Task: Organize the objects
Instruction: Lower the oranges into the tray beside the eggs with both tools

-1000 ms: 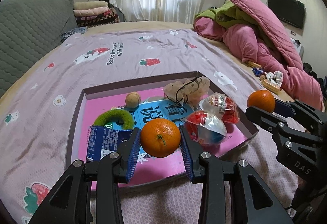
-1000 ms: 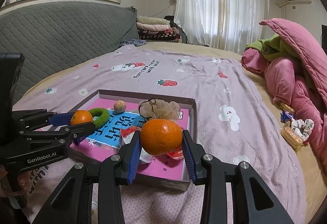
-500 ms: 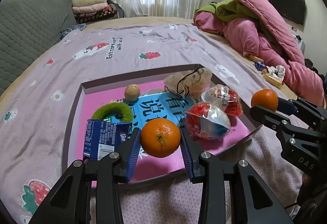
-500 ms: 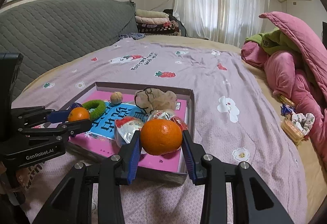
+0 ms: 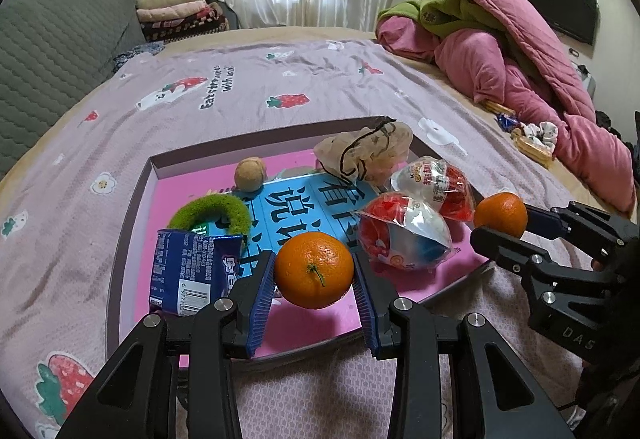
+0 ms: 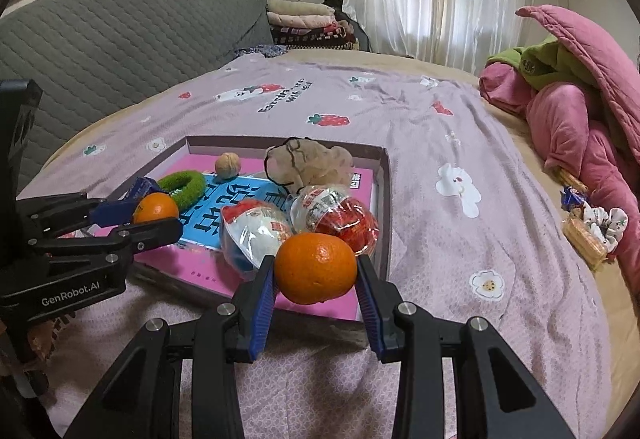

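Orange fruit: two, one clamped in the left gripper, one in the right gripper, both at lower centre above the tray with two wrapped eggs. Only the left view shows the blue packet.

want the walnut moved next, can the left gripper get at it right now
Probably not yet: the left gripper is shut on an orange, its fingers full. The walnut itself sits uncovered in the box.
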{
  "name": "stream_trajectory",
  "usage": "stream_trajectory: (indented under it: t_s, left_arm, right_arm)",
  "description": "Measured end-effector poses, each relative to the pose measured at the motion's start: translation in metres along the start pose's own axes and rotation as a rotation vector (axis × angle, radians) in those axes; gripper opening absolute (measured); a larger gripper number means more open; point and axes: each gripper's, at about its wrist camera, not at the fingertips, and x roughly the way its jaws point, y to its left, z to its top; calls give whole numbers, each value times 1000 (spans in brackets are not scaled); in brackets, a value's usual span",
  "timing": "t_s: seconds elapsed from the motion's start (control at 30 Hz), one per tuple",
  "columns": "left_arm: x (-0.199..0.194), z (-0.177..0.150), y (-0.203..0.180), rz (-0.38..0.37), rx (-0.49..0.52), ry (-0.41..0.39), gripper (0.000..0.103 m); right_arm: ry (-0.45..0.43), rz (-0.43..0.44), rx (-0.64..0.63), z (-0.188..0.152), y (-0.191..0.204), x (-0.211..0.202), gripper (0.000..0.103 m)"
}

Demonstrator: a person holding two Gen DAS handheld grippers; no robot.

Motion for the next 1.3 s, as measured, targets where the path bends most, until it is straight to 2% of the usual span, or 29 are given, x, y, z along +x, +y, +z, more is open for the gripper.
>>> stream_trajectory:
  t_s: [0.57,1.3]
  left_arm:
    - [15,3,-2,3,6,14,39]
    - [37,2,5,20,-4,45,39]
  right_arm:
    - [49,8,-6,-1,2,22,39]
    - [59,1,19,6,0,44,39]
